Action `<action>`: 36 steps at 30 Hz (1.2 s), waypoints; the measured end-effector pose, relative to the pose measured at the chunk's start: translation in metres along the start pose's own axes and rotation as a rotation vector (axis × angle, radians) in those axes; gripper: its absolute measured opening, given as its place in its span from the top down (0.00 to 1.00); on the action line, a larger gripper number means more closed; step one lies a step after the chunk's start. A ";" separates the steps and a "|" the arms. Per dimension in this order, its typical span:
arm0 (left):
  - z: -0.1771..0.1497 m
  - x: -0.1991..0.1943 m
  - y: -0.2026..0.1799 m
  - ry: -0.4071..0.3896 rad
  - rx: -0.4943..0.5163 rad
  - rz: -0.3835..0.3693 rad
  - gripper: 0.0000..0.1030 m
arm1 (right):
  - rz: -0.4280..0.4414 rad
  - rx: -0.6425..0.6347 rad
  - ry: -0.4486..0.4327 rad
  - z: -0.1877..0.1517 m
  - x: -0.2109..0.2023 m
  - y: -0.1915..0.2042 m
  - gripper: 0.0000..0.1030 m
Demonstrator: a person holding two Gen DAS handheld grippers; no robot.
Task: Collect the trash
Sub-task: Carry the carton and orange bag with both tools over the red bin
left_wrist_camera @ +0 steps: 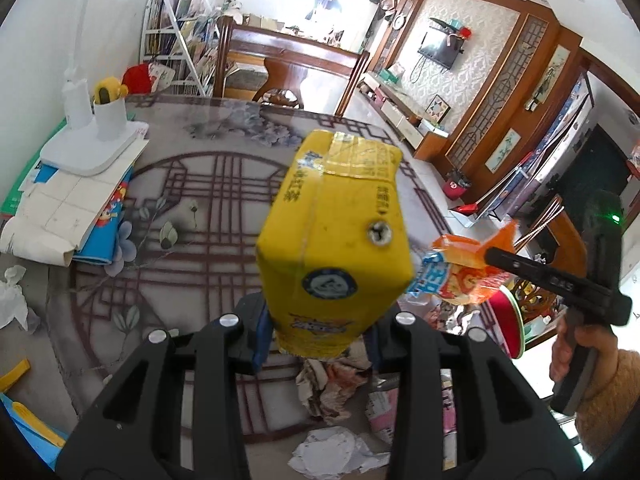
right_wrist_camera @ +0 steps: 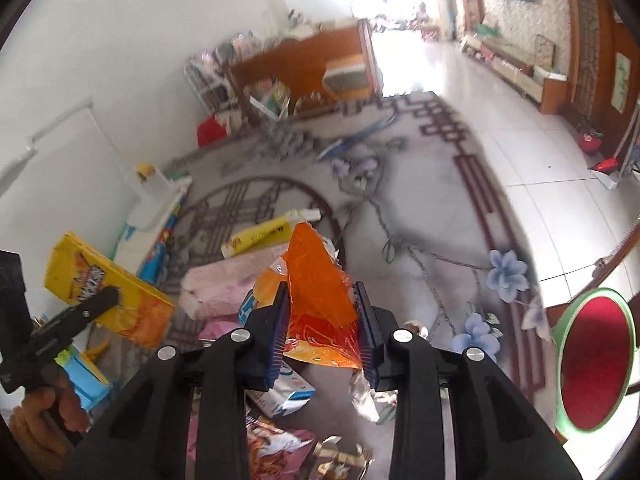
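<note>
Two hand-held grippers: left hand-held gripper (left_wrist_camera: 316, 330) clamps a rectangular yellow carton (left_wrist_camera: 334, 240); right hand-held gripper (right_wrist_camera: 322, 320) pinches a crinkled, glossy orange wrapper (right_wrist_camera: 316, 284) above the patterned counter (right_wrist_camera: 432, 216).

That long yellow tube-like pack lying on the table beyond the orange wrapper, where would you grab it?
Across the middle of the yellow pack, coming from above with the fingers on its two long sides. It lies flat and slanted on the table, and its narrow width fits between the pads; its crumpled white end offers less hold.
</note>
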State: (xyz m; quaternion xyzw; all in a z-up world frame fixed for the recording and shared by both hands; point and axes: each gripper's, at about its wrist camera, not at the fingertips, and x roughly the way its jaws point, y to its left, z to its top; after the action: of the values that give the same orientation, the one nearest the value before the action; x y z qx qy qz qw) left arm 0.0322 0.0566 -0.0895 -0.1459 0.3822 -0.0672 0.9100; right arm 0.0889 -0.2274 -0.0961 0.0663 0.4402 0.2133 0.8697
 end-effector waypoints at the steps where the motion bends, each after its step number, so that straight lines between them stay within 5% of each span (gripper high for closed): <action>1: 0.001 -0.001 -0.002 -0.004 0.002 -0.004 0.66 | -0.003 0.009 -0.019 -0.002 -0.008 0.001 0.71; 13: 0.003 -0.015 -0.037 -0.039 0.050 -0.060 0.66 | -0.041 0.079 -0.116 -0.034 -0.066 -0.008 0.71; 36: -0.011 0.002 -0.120 -0.001 0.143 -0.135 0.66 | -0.043 0.141 -0.165 -0.060 -0.106 -0.051 0.71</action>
State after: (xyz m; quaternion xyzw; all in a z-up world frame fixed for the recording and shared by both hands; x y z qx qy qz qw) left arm 0.0249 -0.0601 -0.0603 -0.1063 0.3654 -0.1555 0.9116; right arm 0.0019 -0.3237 -0.0694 0.1351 0.3824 0.1569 0.9005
